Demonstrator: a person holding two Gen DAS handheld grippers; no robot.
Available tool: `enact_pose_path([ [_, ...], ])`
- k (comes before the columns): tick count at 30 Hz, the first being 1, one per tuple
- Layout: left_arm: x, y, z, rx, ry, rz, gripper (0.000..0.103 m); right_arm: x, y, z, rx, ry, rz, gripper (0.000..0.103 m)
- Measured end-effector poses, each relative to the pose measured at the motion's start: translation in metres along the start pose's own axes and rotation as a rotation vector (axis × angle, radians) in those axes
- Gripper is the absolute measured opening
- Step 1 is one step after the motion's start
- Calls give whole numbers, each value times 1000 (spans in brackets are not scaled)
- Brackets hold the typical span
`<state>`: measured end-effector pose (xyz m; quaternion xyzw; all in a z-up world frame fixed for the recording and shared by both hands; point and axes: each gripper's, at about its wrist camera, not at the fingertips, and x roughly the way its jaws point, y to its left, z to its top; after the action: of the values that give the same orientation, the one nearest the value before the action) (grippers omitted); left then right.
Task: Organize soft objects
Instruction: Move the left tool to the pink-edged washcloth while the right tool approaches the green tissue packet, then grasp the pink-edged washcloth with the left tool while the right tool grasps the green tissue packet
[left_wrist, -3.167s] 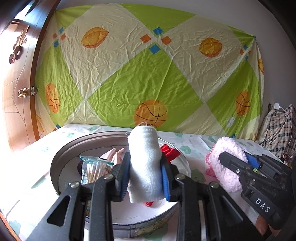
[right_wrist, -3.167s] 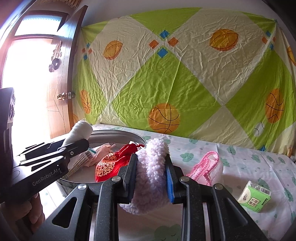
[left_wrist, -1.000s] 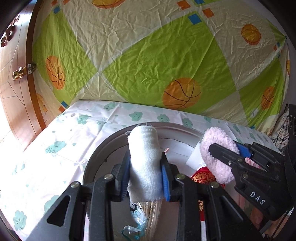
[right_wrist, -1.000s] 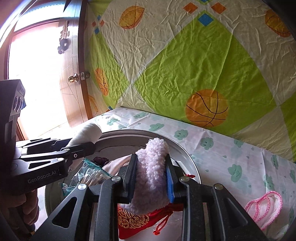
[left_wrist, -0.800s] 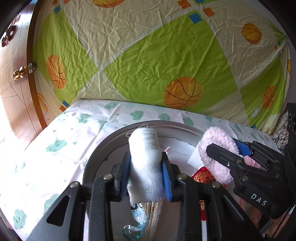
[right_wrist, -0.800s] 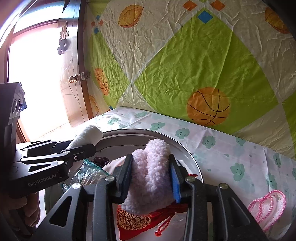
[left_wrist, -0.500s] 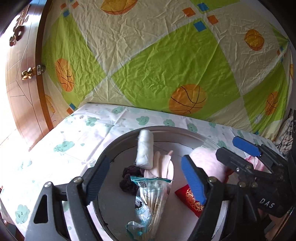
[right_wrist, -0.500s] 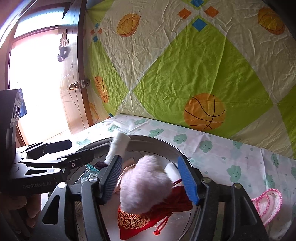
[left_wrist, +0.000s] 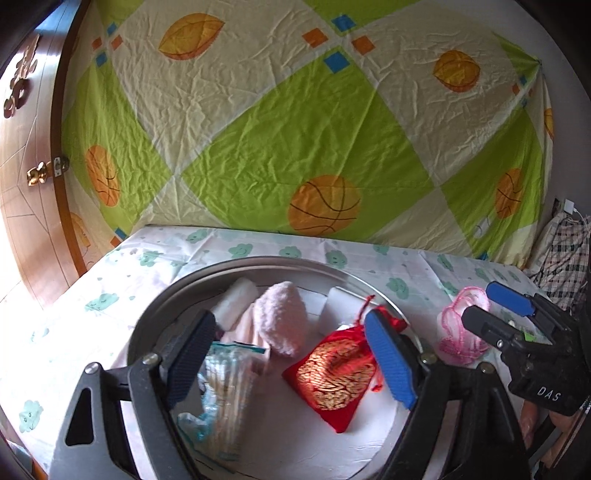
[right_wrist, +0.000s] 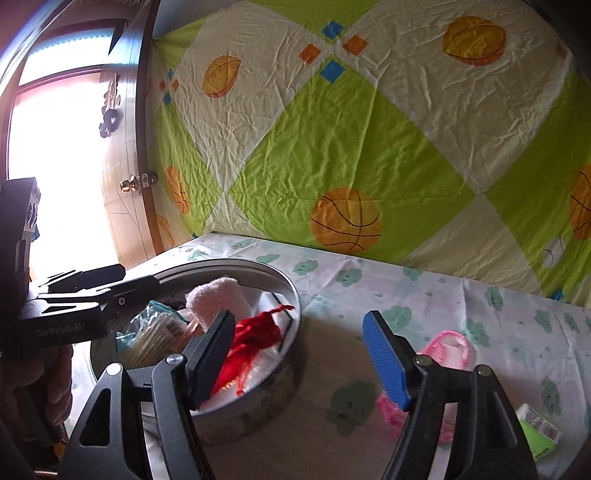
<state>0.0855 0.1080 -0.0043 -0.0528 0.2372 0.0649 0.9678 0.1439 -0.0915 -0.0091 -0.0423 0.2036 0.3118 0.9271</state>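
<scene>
A round metal tin (left_wrist: 155, 306) (right_wrist: 291, 295) holds a white towel roll (left_wrist: 236, 299), a fluffy pink sock (left_wrist: 282, 317) (right_wrist: 218, 295), a red and gold pouch (left_wrist: 334, 373) (right_wrist: 255, 332) and a clear packet (left_wrist: 221, 384). My left gripper (left_wrist: 291, 365) is open and empty above the tin. My right gripper (right_wrist: 299, 362) is open and empty, just right of the tin; it also shows in the left wrist view (left_wrist: 495, 310). A pink crocheted piece (left_wrist: 461, 332) (right_wrist: 448, 347) lies on the cloth to the right.
A cloud-print cloth (right_wrist: 369, 288) covers the table. A green drink carton (right_wrist: 537, 432) lies at the right front. A basketball-print sheet (left_wrist: 295, 129) hangs behind. A wooden door (left_wrist: 26, 177) stands left. A plaid bag (left_wrist: 565, 251) sits far right.
Both grippers opened and let go: the white towel roll and the fluffy pink sock dropped into the tin. Both grippers then pulled back, the right one moving right off the tin.
</scene>
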Motion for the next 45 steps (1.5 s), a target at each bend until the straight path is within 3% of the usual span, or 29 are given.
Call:
enact_pose_path([
  [4,0,-41,-4,53,-1,-49,92,-29,-34,-12,-3,-18,-88,75],
  [11,13,-118,-17,178,23,-126,93,-60,-107,-32,64,-21,-253,78],
  [17,41,-168,-26,244,77,-163,93,-75,-153,-48,163,1,-319,78],
  [25,78,-218,-15,293,106,-143,98,-78,-178,-62,231,20,-351,78],
  [34,134,-224,-23,283,250,-83,98,-71,-184,-63,255,52,-325,78],
  [45,161,-225,-34,268,350,-111,97,-59,-188,-64,259,119,-333,83],
])
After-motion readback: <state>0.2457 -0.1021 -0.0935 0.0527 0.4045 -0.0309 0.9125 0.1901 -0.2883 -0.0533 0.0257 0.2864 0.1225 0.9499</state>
